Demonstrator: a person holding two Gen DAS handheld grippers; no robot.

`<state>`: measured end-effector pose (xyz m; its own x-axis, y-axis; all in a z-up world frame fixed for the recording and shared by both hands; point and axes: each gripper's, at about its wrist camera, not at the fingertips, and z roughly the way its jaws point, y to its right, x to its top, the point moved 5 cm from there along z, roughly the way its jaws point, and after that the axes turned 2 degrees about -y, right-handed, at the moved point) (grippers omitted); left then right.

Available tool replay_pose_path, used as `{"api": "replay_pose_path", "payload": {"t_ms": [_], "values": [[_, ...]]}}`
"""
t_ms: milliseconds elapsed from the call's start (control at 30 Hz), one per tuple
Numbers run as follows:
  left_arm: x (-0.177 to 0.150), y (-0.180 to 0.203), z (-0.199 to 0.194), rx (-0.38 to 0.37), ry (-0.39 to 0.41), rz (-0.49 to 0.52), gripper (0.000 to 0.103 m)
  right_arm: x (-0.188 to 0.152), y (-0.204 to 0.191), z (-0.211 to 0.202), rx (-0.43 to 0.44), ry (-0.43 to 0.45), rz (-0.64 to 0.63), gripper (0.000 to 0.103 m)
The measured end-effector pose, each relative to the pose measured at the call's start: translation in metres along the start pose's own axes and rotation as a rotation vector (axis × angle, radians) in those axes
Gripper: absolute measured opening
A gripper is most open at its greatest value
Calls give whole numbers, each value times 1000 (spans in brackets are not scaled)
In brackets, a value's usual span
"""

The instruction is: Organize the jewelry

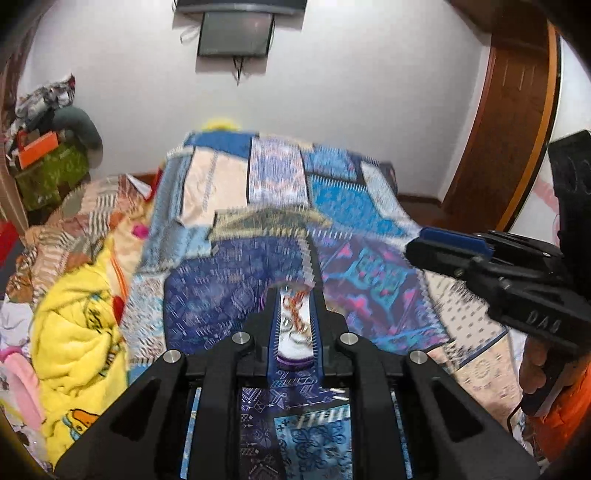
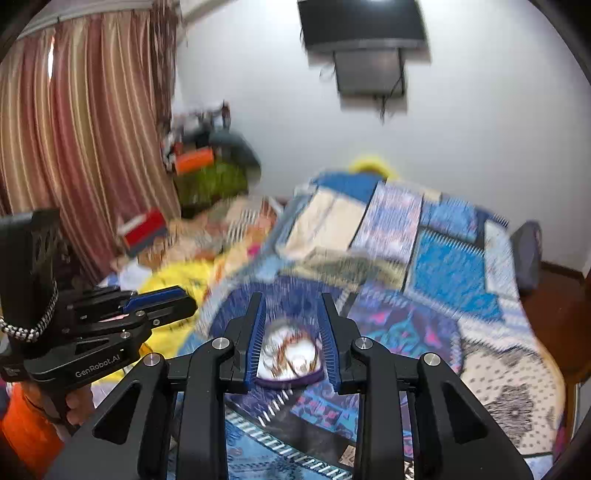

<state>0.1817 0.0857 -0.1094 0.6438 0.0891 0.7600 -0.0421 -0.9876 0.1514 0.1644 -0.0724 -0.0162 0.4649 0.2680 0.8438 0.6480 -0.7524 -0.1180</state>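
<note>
Patchwork bedding in blues, creams and pinks covers the bed [image 1: 280,192], with a yellow blanket [image 1: 77,332] bunched along one side, striped curtains [image 2: 74,129] near the window and a dark screen [image 1: 236,31] fixed high on the white wall. Both views are smeared by motion, so fine detail is unreliable.

Each wrist camera shows a round white dish with a purple rim between its own fingers. In the left view the left gripper [image 1: 295,321] has its fingers drawn close, pinching the dish [image 1: 295,332] across its width; reddish-orange strands, probably a chain or thread of jewelry, lie inside it. In the right view the right gripper [image 2: 291,339] has its fingers set wider, and a similar dish [image 2: 290,354] sits low between them, near the finger roots. Its fingers stand just beside the dish's sides, but the blur hides whether they press on it, so I cannot tell if that gripper is clamped or loose. Whether these are two dishes or one is also unclear.

Seen from the other camera, each gripper hangs above the bed, level and well apart from its partner. Holding a dish level like this would keep the loose jewelry from sliding out while it is carried.
</note>
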Motion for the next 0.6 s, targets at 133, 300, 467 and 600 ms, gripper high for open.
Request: {"api": "replay_pose_path", "payload": {"t_ms": [133,300,467,600], "values": [[18,13,-57,18,129,9,14,17,-15,-52,-23,137,-2,26],[32,34,-132,53,313,36,14,24,-41,-112,-51,291,-11,26],[29,55,-191,88,456,62,28,18,-58,-140,-53,355,-3,37],[16,68,-221,123,545,68,60,12,-61,-147,-126,392,-4,59]]}}
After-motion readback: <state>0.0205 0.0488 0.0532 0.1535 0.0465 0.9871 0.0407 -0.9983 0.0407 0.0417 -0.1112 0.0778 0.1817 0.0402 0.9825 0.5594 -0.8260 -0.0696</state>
